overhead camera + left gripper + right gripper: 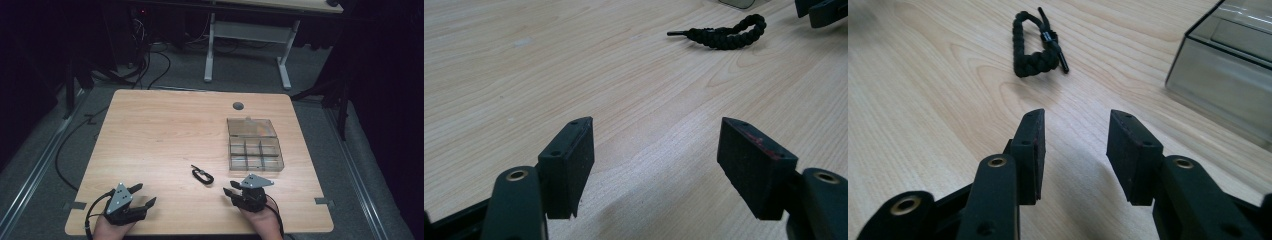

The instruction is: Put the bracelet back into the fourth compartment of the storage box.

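High view: braided bracelet (202, 175) loose on table (150, 140), near clear compartment box (255, 150); both grippers parted, empty. Left gripper view: left gripper (656, 165) wide open. Right gripper view: right gripper (1075, 150) half-spread; approach stage, pickup likely next.

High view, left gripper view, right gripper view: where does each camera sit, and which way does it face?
High view: above the near edge, looking forward and down on the wooden table; both hands hold the left gripper and right gripper.
Left gripper view: rides the left gripper, low over the wood, facing the black braided bracelet.
Right gripper view: rides the right gripper, facing the bracelet and the clear compartment box.
All three share the bracelet.
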Motion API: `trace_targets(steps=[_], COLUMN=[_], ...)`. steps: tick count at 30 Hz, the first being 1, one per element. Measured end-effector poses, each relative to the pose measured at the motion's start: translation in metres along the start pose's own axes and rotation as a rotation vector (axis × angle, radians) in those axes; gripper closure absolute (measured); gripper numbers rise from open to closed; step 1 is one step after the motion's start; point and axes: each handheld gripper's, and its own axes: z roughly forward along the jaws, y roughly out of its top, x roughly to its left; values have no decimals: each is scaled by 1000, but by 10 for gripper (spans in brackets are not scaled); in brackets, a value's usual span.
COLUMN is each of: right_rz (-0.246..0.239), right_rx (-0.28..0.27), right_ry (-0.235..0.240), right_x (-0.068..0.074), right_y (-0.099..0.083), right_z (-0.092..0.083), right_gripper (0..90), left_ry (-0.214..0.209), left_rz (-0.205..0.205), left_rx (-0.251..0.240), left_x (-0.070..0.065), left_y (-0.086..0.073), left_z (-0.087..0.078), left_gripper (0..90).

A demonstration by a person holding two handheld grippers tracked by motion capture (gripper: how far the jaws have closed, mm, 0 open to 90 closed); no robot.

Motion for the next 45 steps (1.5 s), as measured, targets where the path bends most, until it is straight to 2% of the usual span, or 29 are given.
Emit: trace_targets(steps=[6, 9, 24, 30, 32, 33, 38, 41, 43, 45], right_rz=[-38, -35, -20, -25, -13, -1, -26, -47, -57, -83], right_rx=[22, 35, 31, 26, 32, 32, 31, 44, 49, 57], right_ry=[-8, -9, -1, 11, 20, 48, 52, 48, 45, 42], right_x=[4, 4, 2, 3, 2, 1, 4, 8, 9, 14], right_y=[0, 1, 1, 3, 5, 11, 27, 43, 46, 59], right_z=[4, 6, 6, 4, 5, 6, 11, 23, 26, 38], right_gripper=[579, 574, 586, 656, 675, 691, 741, 833, 855, 899], left_ry=[-2, -8, -10, -17, -18, -20, -19, -23, -24, -26], left_rz=[5, 2, 10, 5, 4, 4, 2, 1, 3, 3], left_rx=[-2, -5, 3, 7, 9, 8, 1, 0, 0, 0], left_x=[-1, 0, -1, 0, 0, 0, 0, 0, 0, 0], left_y=[0, 0, 0, 0, 0, 0, 0, 0, 0, 0], left_z=[0, -1, -1, 0, 0, 0, -1, -1, -1, -1], left_gripper=[315, 315, 315, 313, 310, 310, 310, 310, 310, 310])
